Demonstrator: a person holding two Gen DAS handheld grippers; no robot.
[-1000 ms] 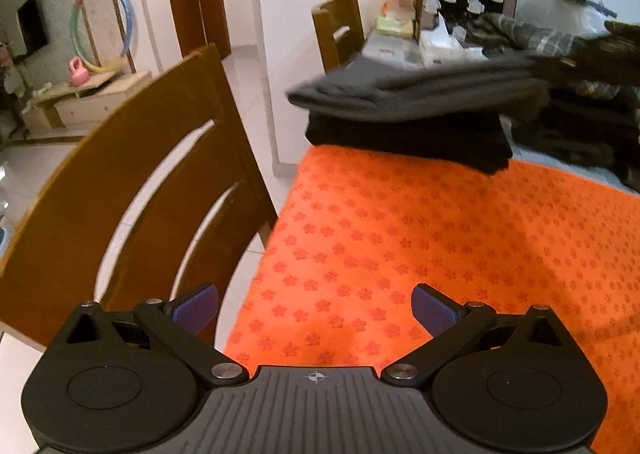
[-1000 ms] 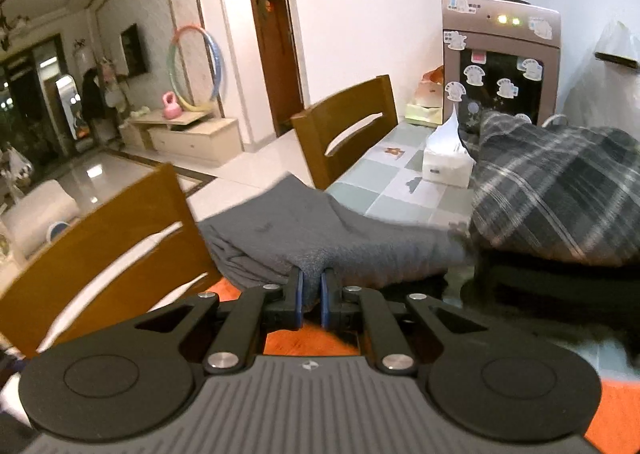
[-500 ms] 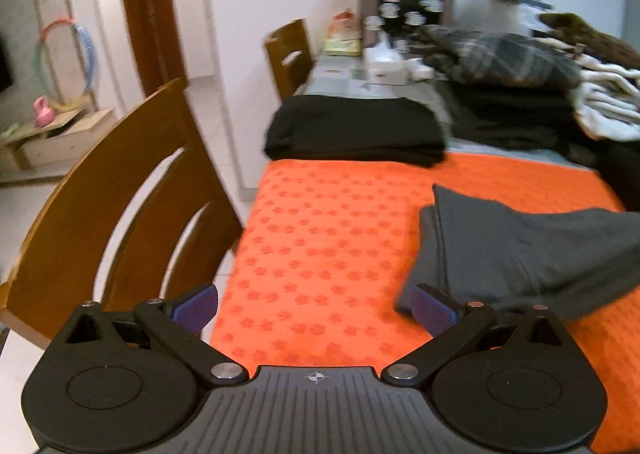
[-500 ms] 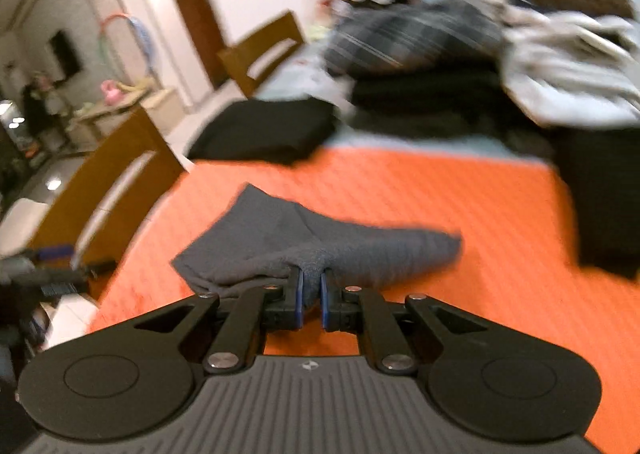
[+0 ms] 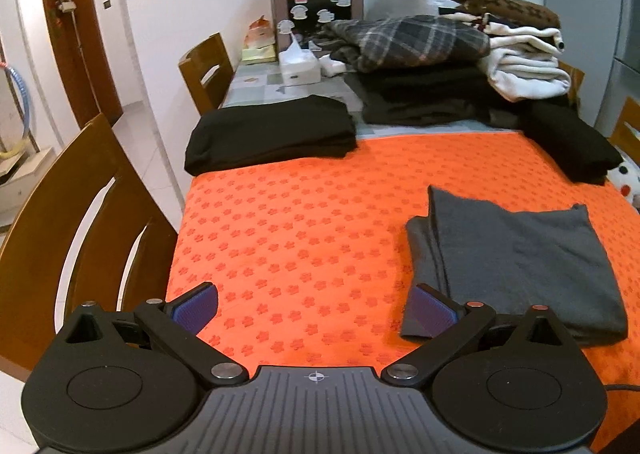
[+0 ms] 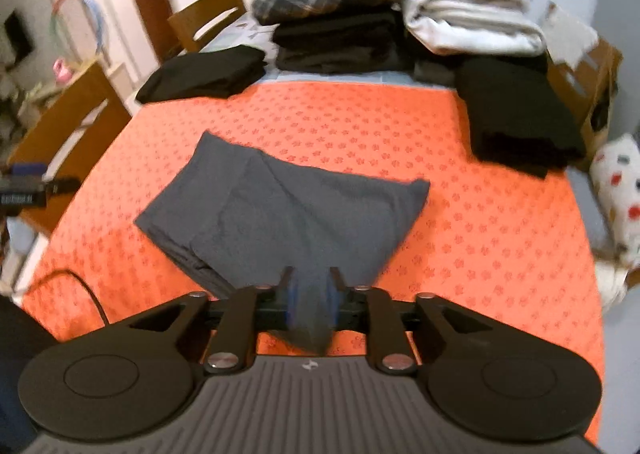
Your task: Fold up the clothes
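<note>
Since a second ago, your right claw (image 6: 310,296) has carried the grey garment (image 6: 280,209) off the folded black stack (image 5: 272,133) and laid it on the orange cloth (image 5: 300,221) that covers the bench. Its jaws are opening now, with the near edge of the garment between them and no longer pinched. Your left claw (image 5: 316,310) has swung round toward the grey garment; it stands wide open with nothing between its blue pads (image 5: 196,308), the right-hand pad just beside the garment's near left corner.

Taking the grey garment as your mark: it lies folded and flat, on the near right part of the orange cloth. Beyond it to the left sits the folded black stack at the far edge of the cloth. Straight beyond it is a heap with a plaid garment (image 5: 408,39) on dark clothes, and white folded clothes (image 5: 524,65) beside that. To its far right lies another black pile (image 6: 516,113). Left of it, past the bench edge, stands a wooden chair (image 5: 76,225). Bare orange cloth surrounds the garment on all sides.
</note>
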